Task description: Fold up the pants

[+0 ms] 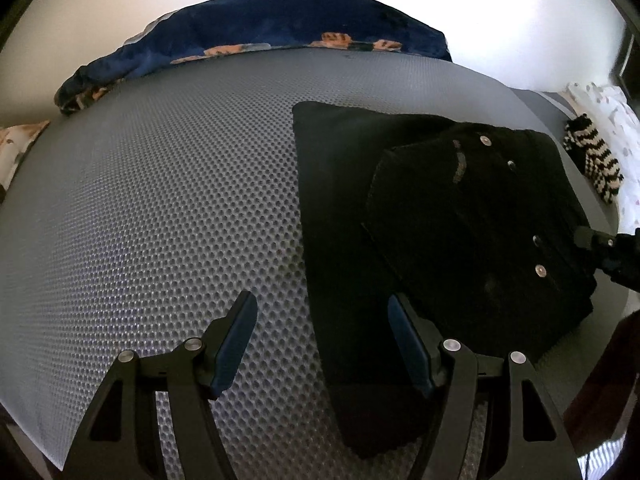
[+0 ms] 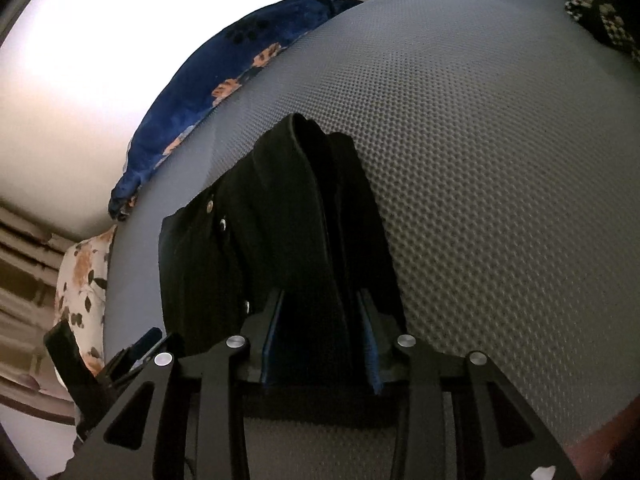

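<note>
Grey dimpled mattress cover [image 1: 160, 200] across most of both views. Dark blue blanket [image 1: 280, 28] with orange flowers bunched along its far edge. Floral pillow [image 2: 82, 276] at one side. Black-and-white striped knit [image 1: 596, 160] near a pale printed sheet [image 1: 616, 120].

A grey mattress [image 1: 168, 184] with a dimpled, honeycomb-textured surface fills most of both views. Black pants [image 1: 440, 208], folded into a thick layered bundle with metal rivets showing, lie flat on it. Along the far edge, against a pale wall, lies a bunched dark blue blanket [image 1: 256, 36] with orange flowers. A black-and-cream striped knitted item [image 1: 596, 160] rests at one side edge, and a floral pillow [image 2: 82, 280] at another.
</note>
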The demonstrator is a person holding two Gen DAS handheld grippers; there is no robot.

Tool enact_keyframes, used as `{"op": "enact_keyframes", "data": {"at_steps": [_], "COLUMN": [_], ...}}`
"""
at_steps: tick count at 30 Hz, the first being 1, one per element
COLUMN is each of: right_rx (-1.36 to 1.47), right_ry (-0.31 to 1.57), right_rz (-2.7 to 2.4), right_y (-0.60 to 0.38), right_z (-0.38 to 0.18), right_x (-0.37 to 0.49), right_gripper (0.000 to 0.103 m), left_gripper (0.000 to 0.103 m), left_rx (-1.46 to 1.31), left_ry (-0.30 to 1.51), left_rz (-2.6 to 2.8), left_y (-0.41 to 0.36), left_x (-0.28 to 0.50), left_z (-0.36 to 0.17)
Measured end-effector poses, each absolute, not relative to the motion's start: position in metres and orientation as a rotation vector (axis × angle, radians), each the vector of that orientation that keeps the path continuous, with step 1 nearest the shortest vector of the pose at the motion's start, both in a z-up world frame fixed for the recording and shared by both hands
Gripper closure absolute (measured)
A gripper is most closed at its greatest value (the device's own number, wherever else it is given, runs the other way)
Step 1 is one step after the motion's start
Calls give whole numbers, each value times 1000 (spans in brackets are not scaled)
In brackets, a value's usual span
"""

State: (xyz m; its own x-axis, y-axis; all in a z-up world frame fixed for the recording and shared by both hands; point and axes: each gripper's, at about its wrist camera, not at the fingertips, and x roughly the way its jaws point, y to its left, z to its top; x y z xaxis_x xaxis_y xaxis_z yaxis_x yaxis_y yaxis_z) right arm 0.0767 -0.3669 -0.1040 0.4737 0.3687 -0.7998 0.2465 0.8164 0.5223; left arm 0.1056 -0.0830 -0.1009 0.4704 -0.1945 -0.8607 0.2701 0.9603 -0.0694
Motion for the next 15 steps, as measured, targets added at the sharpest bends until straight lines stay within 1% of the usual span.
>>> {"op": "enact_keyframes", "data": {"at_steps": [4, 7, 9, 10, 15], "right_rx": [601, 544, 534, 518, 578], "right_ry": [1085, 1070, 1059, 1059, 1082], "right_rz": [78, 63, 52, 41, 34], "right_y": [-361, -355, -354, -354, -362], "right_z": [-98, -90, -84, -83, -99], "right_x": [70, 66, 62, 60, 58], "right_gripper": [73, 80, 87, 89, 88], "left_gripper": [35, 35, 35, 35, 35], "left_rx": [87, 96, 108, 116, 149], "left_ry": [1039, 1035, 1028, 1027, 1025], "left_rz": [-294, -300, -310, -312, -306], "left_y": [-83, -84, -84, -85, -88], "left_x": [99, 95, 92, 91, 92], "left_z": [-99, -96, -94, -95, -101]}}
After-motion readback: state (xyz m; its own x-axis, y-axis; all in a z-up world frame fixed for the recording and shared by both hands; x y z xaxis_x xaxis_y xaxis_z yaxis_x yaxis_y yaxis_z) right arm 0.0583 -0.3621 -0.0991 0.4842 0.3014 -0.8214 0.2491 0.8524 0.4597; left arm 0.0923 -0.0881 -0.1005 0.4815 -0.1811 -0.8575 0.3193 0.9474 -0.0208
